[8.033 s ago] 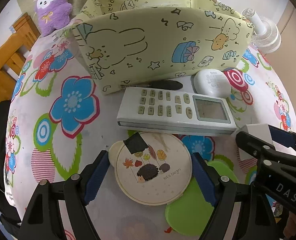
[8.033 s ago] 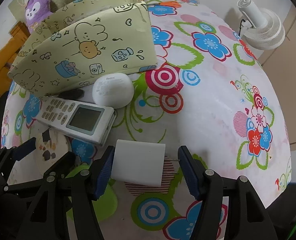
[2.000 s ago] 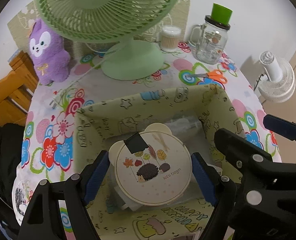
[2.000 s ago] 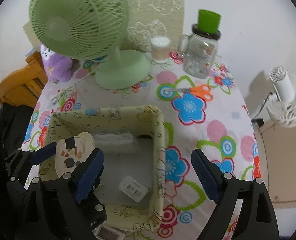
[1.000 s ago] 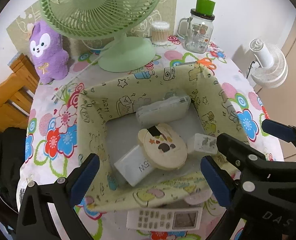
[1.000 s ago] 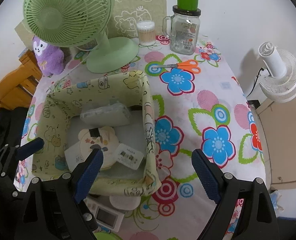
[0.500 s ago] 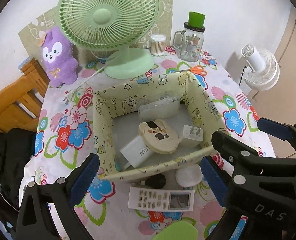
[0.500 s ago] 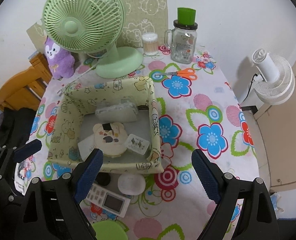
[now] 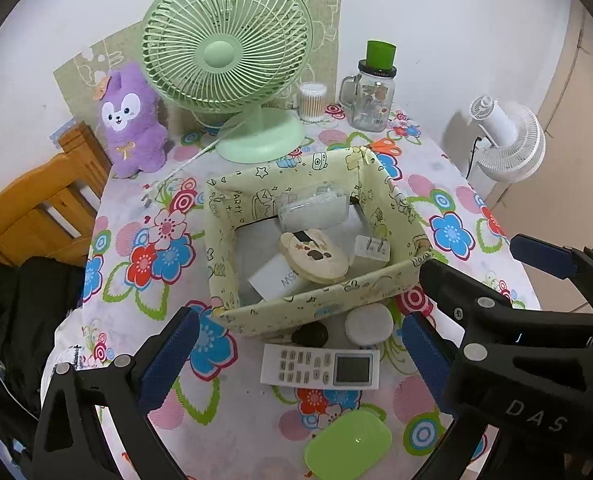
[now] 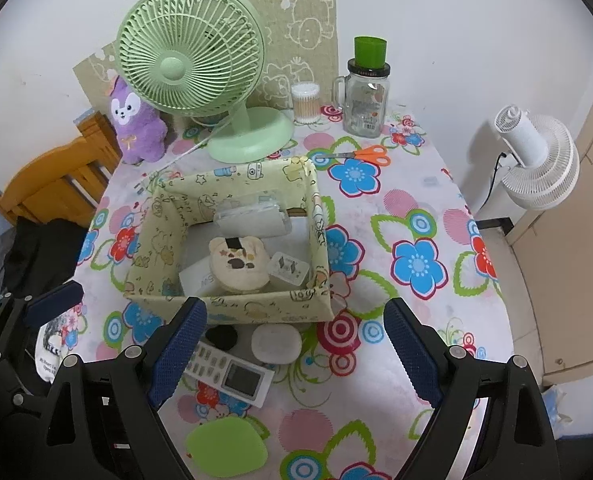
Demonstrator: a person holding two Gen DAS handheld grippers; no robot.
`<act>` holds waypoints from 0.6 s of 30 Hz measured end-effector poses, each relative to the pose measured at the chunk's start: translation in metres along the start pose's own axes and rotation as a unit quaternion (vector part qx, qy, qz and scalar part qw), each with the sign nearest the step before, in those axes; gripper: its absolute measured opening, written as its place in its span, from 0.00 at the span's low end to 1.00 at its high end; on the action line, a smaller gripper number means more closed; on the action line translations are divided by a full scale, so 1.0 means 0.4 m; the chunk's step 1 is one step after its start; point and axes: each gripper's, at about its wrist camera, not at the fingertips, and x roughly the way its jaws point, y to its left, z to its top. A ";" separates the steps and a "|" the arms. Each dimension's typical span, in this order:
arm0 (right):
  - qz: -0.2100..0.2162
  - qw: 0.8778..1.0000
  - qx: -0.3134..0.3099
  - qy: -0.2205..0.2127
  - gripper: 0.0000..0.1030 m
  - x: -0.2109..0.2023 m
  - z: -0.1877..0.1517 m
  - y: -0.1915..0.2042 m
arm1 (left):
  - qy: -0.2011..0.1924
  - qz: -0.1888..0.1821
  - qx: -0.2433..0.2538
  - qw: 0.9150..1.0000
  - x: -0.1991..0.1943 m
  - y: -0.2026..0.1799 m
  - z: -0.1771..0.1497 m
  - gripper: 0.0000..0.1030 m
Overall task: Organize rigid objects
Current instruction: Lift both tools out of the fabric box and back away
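A green desk fan [image 10: 190, 54] stands at the back of a flower-patterned desk [image 10: 416, 220], flanked by a purple plush rabbit [image 10: 136, 124] on its left and, on its right, a tub of cotton swabs [image 10: 305, 102] and a glass mug jar with a green lid [image 10: 366, 92]. Orange-handled scissors [image 10: 366, 154] lie in front of the jar. A white fan [image 10: 536, 156] stands beyond the desk's right edge; a wooden chair [image 10: 52, 184] sits at its left.
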 end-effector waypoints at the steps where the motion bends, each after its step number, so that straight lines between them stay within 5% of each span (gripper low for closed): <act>1: 0.001 1.000 0.000 -0.003 0.89 -0.005 -0.004 0.002 | -0.001 0.000 0.000 1.000 -0.004 0.001 -0.002 0.99; 18: -0.002 0.999 0.007 -0.034 0.89 -0.087 -0.065 0.035 | -0.025 -0.005 0.010 1.000 -0.082 0.023 -0.055 0.99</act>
